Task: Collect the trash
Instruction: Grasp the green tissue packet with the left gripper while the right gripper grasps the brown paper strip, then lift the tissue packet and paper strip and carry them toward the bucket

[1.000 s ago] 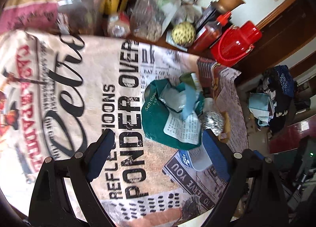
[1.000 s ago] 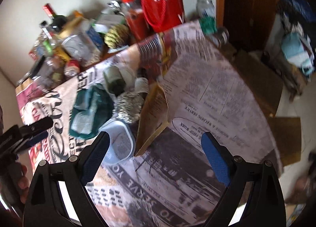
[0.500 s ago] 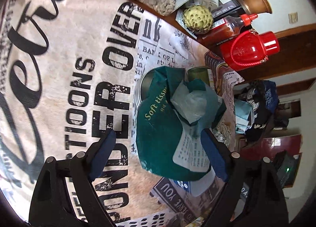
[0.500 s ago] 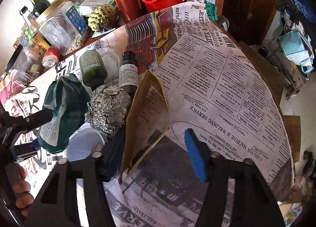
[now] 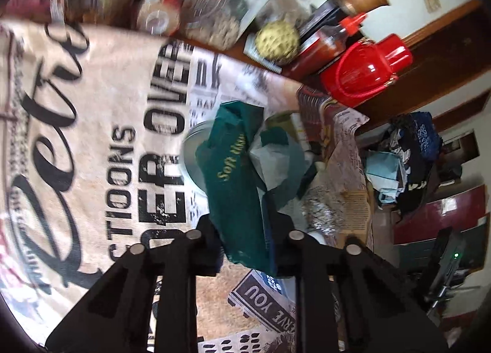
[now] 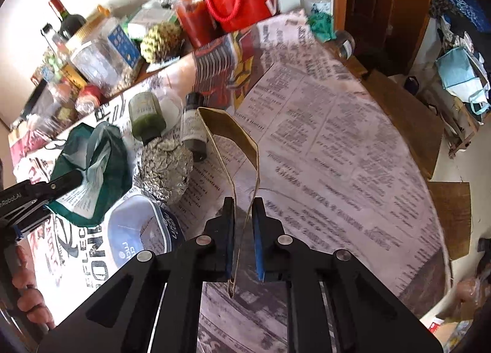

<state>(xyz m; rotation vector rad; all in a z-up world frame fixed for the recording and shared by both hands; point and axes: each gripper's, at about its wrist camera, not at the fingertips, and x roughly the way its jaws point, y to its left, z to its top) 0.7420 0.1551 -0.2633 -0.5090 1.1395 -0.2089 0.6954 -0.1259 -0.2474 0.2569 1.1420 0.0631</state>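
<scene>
A crumpled green tissue wrapper [image 5: 233, 169] lies on the newspaper-print tablecloth [image 5: 92, 138]. My left gripper [image 5: 245, 221] is closing its jaws, and the pads press the wrapper's near end from both sides. The right wrist view shows the same wrapper [image 6: 101, 175] with the left fingers [image 6: 70, 178] on it. A folded brown paper bag [image 6: 233, 135] stands on edge. My right gripper [image 6: 244, 202] is shut on its lower edge. A foil ball [image 6: 165, 169] and a blue-rimmed plastic lid [image 6: 138, 230] lie between wrapper and bag.
A green jar [image 6: 145, 117] and a small dark bottle [image 6: 193, 129] lie behind the foil. Along the back stand a red flask [image 5: 365, 74], a sauce bottle [image 5: 325, 43], jars and packets. The table's edge [image 6: 429, 169] drops at the right.
Both grippers went from wide open to closed, the left onto the green wrapper, the right onto the brown bag. Both sank closer to the table.
</scene>
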